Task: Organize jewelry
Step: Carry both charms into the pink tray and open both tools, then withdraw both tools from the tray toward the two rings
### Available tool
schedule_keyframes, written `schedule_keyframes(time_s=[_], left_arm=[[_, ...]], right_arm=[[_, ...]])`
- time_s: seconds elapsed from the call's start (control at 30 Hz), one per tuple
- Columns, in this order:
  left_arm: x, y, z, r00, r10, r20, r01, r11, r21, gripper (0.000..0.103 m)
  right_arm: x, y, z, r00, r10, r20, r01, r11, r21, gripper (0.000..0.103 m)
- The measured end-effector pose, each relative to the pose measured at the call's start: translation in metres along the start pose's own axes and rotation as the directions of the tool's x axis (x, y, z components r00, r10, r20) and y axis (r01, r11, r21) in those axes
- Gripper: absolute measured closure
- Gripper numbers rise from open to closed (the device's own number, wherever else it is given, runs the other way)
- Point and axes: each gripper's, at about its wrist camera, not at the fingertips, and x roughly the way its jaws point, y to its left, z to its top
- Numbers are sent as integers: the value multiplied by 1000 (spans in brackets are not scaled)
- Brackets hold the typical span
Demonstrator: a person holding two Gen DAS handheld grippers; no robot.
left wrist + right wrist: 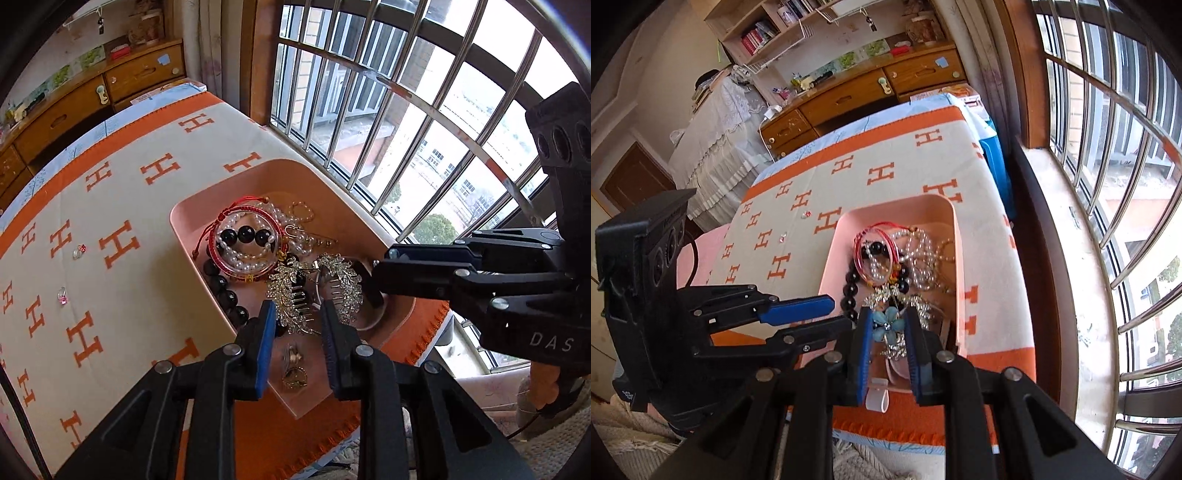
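A pink tray (221, 188) (897, 203) on the H-patterned blanket holds a heap of jewelry: a red string bracelet with pearls and black beads (245, 240) (871, 251), a black bead bracelet (221, 288) (849, 291) and a rhinestone leaf hair claw (314, 291). My left gripper (297, 314) (831, 314) hovers over the tray's near end, open. A small gold piece (293, 373) lies in the tray below the gap, clear of both pads. My right gripper (888, 317) (382, 267) is shut on a blue flower ornament (886, 325) with rhinestones hanging from it, just above the tray.
Two small gem pieces (79, 251) (62, 296) lie loose on the blanket (129, 206) left of the tray. A barred window (406, 110) runs close along the table's right side. A wooden dresser (849, 96) stands beyond the far end.
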Motion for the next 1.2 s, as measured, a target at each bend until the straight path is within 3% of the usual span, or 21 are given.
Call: schedule_keyframes(time_s=[0.07,0.13,0.2,0.43,0.63,0.8,0.9,1.03,1.13,1.2], left_arm=[[-3,2,0,1000,5,4,-5,1000,-5,72],[-8,4,0,1000,15,21,-14,1000,-9,49],[-17,5,-1,998,35,52,-34,999,-6,40],[-49,21,-4,991,82,110,-76,995,-59,40],[-101,47,-14,966,170,193,-138,976,-168,37],[-157,63,-28,917,294,271,-232,943,-239,33],[-189,72,-36,866,394,306,-313,907,-282,23],[-223,90,-42,805,493,329,-382,856,-348,21],[-237,107,-45,779,532,332,-397,829,-394,18],[-238,120,-44,773,546,324,-404,817,-412,18]], right_arm=[[2,-1,-1,1000,3,-21,-3,1000,15,86],[0,-2,-1,1000,11,-20,-11,999,32,86],[-4,-2,1,1000,22,-2,-22,999,42,85],[-14,2,2,998,48,29,-49,997,53,85],[-27,25,3,995,62,72,-61,998,-14,85],[-44,57,15,989,93,116,-80,991,-111,85],[-52,79,27,983,125,136,-100,979,-176,85],[-58,103,47,977,154,148,-116,964,-240,85],[-52,118,67,978,166,125,-128,955,-269,85],[-44,128,82,981,163,107,-126,949,-289,85]])
